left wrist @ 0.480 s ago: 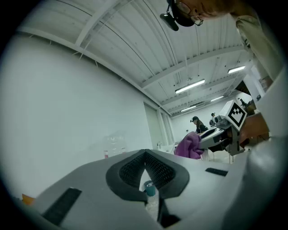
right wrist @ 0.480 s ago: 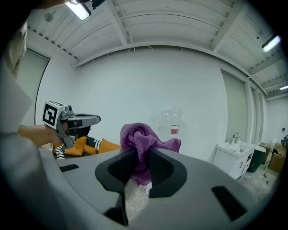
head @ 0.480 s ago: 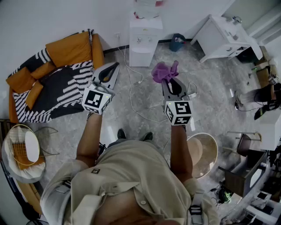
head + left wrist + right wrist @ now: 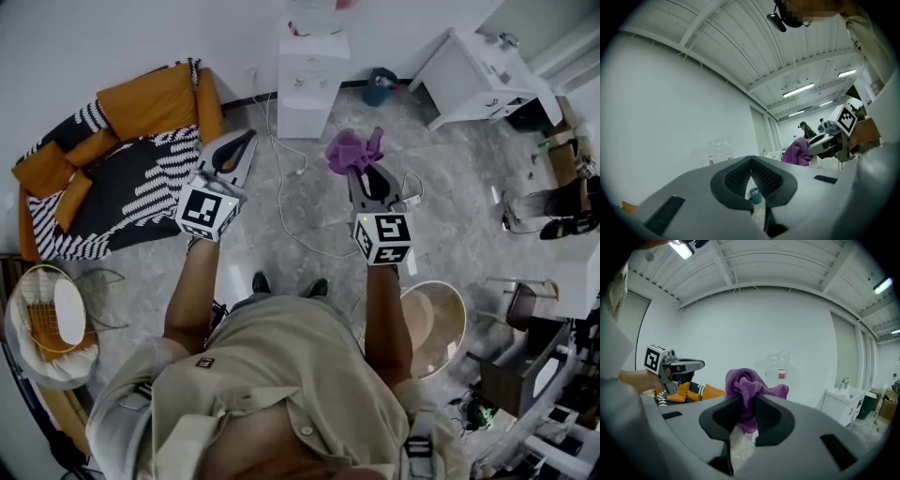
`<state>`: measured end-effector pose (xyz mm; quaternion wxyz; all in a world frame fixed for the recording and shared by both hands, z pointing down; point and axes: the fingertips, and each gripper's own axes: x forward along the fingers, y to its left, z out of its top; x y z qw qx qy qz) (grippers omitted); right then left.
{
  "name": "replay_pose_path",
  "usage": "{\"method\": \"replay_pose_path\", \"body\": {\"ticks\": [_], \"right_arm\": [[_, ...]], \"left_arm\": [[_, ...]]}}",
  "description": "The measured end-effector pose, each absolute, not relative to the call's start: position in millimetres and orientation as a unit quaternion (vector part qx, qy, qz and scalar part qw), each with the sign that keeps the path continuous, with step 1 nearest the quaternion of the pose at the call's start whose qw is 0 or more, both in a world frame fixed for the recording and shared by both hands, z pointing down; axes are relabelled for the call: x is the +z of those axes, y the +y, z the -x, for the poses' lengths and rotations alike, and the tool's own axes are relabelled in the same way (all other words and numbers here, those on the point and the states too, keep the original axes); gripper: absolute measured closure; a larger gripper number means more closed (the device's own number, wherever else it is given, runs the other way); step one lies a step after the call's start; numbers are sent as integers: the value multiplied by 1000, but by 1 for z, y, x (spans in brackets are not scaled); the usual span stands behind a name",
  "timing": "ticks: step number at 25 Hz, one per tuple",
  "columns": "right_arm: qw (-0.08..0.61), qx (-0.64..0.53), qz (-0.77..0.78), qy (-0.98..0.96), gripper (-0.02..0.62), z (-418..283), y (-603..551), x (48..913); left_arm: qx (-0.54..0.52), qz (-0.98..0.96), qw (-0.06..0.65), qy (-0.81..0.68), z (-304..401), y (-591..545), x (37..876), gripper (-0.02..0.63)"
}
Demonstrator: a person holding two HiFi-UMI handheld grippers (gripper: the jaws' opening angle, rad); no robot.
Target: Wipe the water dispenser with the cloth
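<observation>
The white water dispenser (image 4: 307,80) stands against the far wall, its bottle cut off by the top edge of the head view. In the right gripper view it is a faint clear bottle (image 4: 779,366) with a red label, straight ahead. My right gripper (image 4: 360,167) is shut on a purple cloth (image 4: 350,149), which bunches above the jaws (image 4: 749,383). My left gripper (image 4: 246,139) is held level with it, to the left, shut on nothing (image 4: 751,161). Both hang over the floor, well short of the dispenser.
A sofa with orange cushions (image 4: 141,112) and a striped throw is at left. A white cable (image 4: 281,192) runs across the floor from the dispenser. A blue bin (image 4: 379,89) and a white desk (image 4: 478,80) stand to its right. A round tub (image 4: 442,319) sits by my right elbow.
Almost nothing differs: both grippers hold their places, and the right one with the cloth has drifted slightly up and right.
</observation>
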<state>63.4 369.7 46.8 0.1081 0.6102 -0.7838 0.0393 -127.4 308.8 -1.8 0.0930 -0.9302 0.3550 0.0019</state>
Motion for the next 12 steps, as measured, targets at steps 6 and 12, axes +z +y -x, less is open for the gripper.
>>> {"method": "replay_pose_path", "body": {"ticks": [6,12], "right_arm": [[91,42,-609,-787,494,-48,362,45],[82,52,-617,-781,492,-32,355,51]], "left_arm": [[2,933,91,349,137,299,2,591],[6,937,80,341,152,283,10,591]]}}
